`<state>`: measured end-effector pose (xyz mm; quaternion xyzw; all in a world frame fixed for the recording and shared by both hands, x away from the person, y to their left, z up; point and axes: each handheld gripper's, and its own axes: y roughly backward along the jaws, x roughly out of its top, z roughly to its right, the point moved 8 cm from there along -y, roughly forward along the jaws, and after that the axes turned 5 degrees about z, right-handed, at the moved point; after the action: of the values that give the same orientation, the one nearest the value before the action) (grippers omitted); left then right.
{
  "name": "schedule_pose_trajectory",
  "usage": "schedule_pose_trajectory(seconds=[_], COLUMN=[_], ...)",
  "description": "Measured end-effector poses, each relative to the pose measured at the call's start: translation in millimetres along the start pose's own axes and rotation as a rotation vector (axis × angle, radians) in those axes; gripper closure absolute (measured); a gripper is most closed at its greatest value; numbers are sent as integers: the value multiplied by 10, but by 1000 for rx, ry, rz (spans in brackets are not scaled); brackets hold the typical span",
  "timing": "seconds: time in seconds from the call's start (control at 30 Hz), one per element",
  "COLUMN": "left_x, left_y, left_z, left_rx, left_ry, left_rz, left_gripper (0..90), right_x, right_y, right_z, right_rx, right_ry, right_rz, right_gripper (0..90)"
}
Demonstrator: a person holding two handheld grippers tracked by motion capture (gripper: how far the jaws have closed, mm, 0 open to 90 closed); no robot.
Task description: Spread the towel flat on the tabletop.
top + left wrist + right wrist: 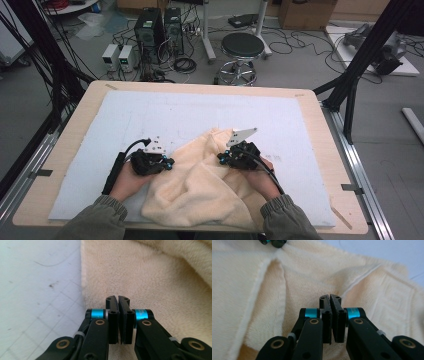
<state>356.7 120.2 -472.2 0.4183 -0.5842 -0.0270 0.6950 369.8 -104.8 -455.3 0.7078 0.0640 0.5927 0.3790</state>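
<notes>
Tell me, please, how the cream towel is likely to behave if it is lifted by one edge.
The towel already lies in soft folds, so it would probably hang limp and drape. Its plush pile suggests it should grip rather than slip. It looks light, likely dragging across the white mat if pushed.

Our two grippers are black — the left gripper [167, 163] and right gripper [221, 159] alike — with turquoise collars, brass-coloured rivets and a trailing black cable each. The right carries a grey three-cornered plate [243, 135]. We wear olive-green sleeves [97, 220] with ribbed cuffs.

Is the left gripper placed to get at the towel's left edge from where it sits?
Probably yes: the left gripper, jaws shut, rests over the towel just inside that edge, nothing between them.
</notes>
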Motion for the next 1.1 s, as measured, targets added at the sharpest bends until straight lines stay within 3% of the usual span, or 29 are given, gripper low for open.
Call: schedule_pose_trajectory(seconds=[0.27, 0.43, 0.5, 0.53, 0.57, 0.7, 0.8, 0.97, 1.03, 1.07, 1.1], left_x=[-27, -129, -184, -216, -249, -336, -256, 47, 154, 190, 211], left_y=[568, 830, 893, 917, 931, 937, 921, 745, 582, 486, 388], left_z=[-10, 141, 255, 312, 368, 534, 493, 266, 176, 134, 93], left_rx=[110, 126, 114, 103, 90, 36, 28, 7, -22, -34, -43], left_ry=[6, 23, 21, 20, 22, 20, 15, 5, 8, 15, 11], left_rz=[88, 124, 125, 121, 119, 112, 127, 171, 177, 171, 162], left_gripper=[867, 866, 866, 866, 866, 855, 732, 622, 612, 604, 603], right_x=[298, 155, -30, -30, -175, -350, -363, -26, 141, 201, 270], right_y=[313, 512, 622, 622, 689, 760, 829, 842, 739, 656, 454], right_z=[-92, -235, -338, -338, -388, -451, -485, -366, -309, -280, -213], right_rx=[-13, -22, -15, -15, -10, 7, 23, 11, 22, 24, 22], right_ry=[49, 62, 49, 49, 37, 15, 8, 23, 36, 51, 93], right_rz=[83, 69, 55, 55, 44, 29, 42, 124, 154, 147, 116], right_gripper=[884, 884, 884, 884, 884, 882, 832, 679, 639, 620, 583])
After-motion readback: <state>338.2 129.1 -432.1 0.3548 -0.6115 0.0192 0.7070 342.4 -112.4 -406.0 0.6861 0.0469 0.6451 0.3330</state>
